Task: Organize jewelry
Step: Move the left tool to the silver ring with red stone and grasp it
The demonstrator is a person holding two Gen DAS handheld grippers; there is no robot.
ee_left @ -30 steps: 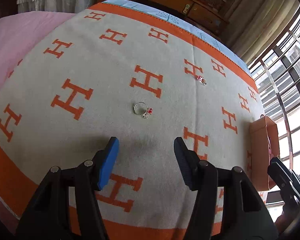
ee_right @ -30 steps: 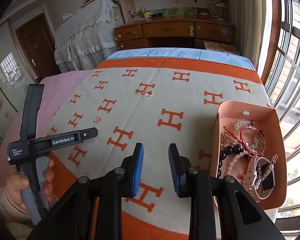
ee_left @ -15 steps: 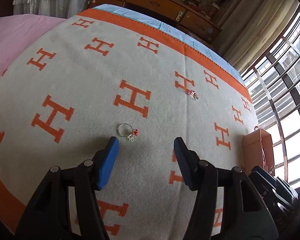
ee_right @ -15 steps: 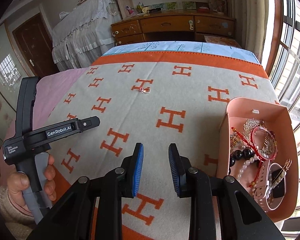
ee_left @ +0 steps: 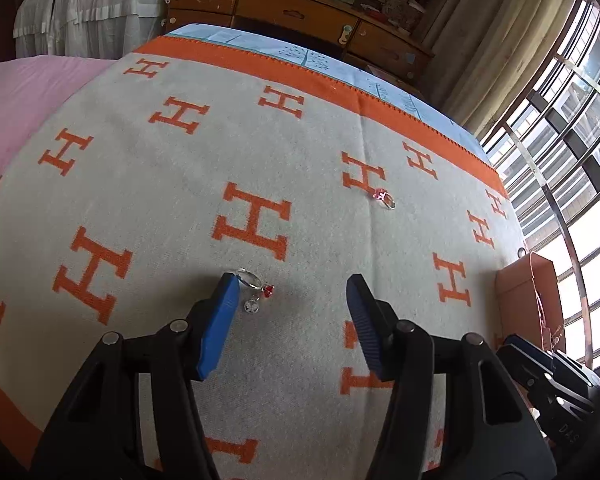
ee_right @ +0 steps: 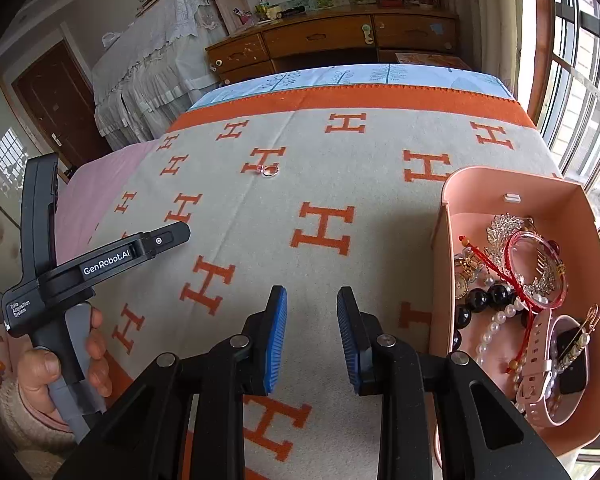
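While most pieces already lie heaped in the pink box [ee_right: 572,208], two remain on the bed's blanket [ee_left: 308,152]. Left: the left hand-held gripper [ee_left: 288,296], jaws spread and empty, hangs over the charm ring [ee_left: 256,286], which lies beside its left finger. Centre: the second ring [ee_left: 385,199] lies farther off. Right: the right hand-held gripper [ee_right: 312,306], jaws narrowly apart, holds nothing.

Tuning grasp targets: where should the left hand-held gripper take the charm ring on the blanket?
Probably the band, from above, pads either side. The ring lies flat on the blanket, charms trailing loose. The open left hand-held gripper sits off-centre.
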